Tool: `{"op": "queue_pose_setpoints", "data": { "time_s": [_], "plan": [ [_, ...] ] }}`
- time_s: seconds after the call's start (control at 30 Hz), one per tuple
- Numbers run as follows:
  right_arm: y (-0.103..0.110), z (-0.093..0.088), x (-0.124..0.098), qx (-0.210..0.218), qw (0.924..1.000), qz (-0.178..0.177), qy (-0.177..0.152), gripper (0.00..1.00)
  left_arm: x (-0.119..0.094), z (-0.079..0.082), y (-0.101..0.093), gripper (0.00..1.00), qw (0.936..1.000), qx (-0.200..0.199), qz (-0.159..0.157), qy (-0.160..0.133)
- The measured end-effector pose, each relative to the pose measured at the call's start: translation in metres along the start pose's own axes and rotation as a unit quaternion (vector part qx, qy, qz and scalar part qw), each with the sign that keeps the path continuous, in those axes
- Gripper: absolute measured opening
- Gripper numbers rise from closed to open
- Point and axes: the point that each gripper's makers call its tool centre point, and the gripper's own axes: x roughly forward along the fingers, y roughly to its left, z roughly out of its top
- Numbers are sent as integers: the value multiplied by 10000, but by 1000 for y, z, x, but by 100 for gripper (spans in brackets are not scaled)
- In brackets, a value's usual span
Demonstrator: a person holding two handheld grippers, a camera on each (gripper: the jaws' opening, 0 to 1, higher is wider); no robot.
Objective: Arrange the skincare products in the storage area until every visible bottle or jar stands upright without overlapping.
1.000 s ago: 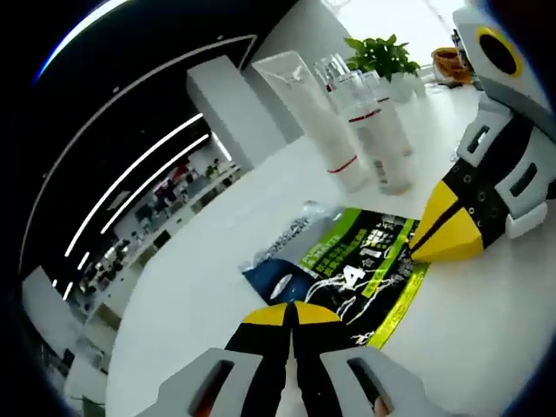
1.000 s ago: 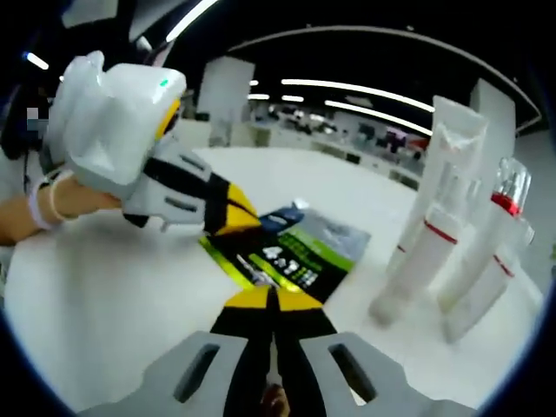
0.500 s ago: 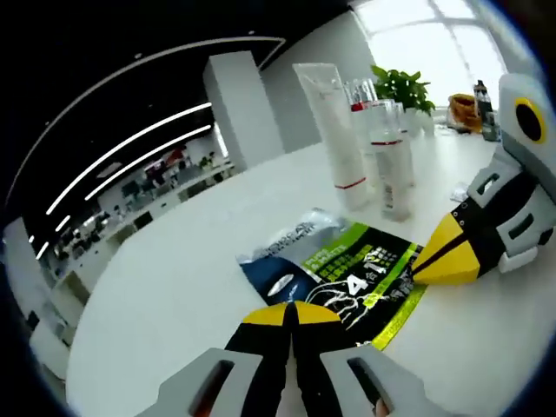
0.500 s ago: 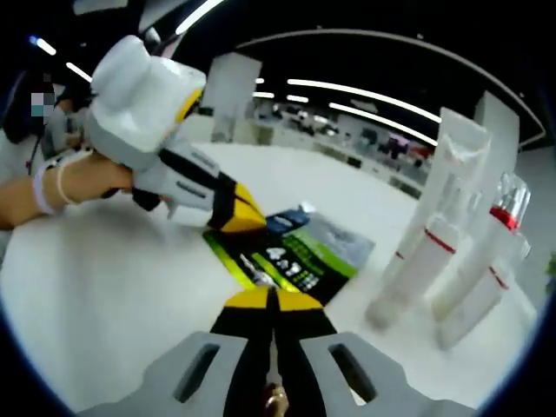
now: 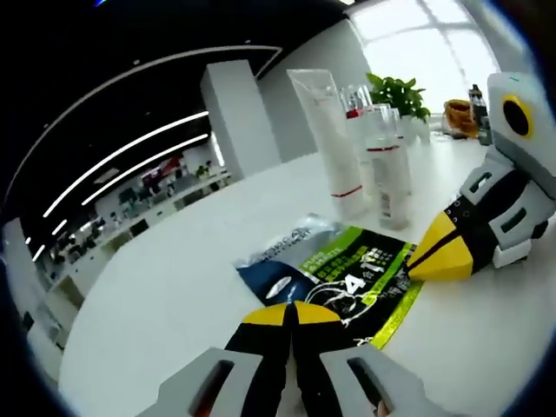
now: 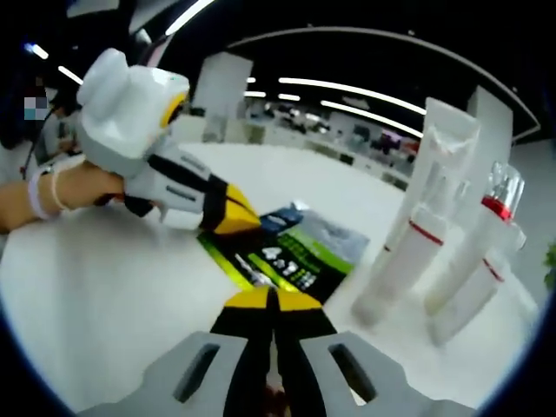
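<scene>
Left hand-held gripper (image 5: 291,314) has its yellow-tipped jaws pressed together on nothing, at the near edge of a flat sachet (image 5: 334,274) on the white worktop (image 5: 174,295). The sachet's green and black print shows a large "4"; smaller writing is unreadable. Right hand-held gripper (image 6: 274,301), jaws likewise together, points at the sachet's other side. Beyond the sachet stand upright white tubes (image 5: 328,130) with red bands and a clear bottle (image 6: 502,195), close together. Bare worktop spreads left of the left gripper.

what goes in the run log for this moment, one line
left claw shut at pouch edge | right claw shut at opposite edge | pouch flat on table | tubes upright behind
</scene>
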Motion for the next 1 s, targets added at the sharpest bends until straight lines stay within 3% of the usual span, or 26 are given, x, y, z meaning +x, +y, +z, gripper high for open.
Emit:
{"op": "queue_pose_setpoints", "data": {
  "time_s": [0.23,0.37,0.53,0.67,0.83,1.0],
  "plan": [
    [1,-1,-2,-1,10000,18,-26,0,-2,0,-3,1,9995,-249,-201,11],
    [1,-1,-3,-21,10000,30,-82,0,-3,1,-5,1,9997,84,-207,-4],
    [1,0,-5,-1,10000,22,-78,0,-8,3,-9,3,9993,-41,-369,-19],
    [2,5,-9,44,9997,9,-223,13,-12,7,-11,4,9989,-131,-454,-81],
    [-14,29,-21,93,9957,-299,-872,14,-25,26,-9,4,9976,-191,-426,-511],
    [-40,58,-43,512,9810,-684,-1743,27,-36,46,-9,10,9931,-395,-492,-988]
  ]
}}
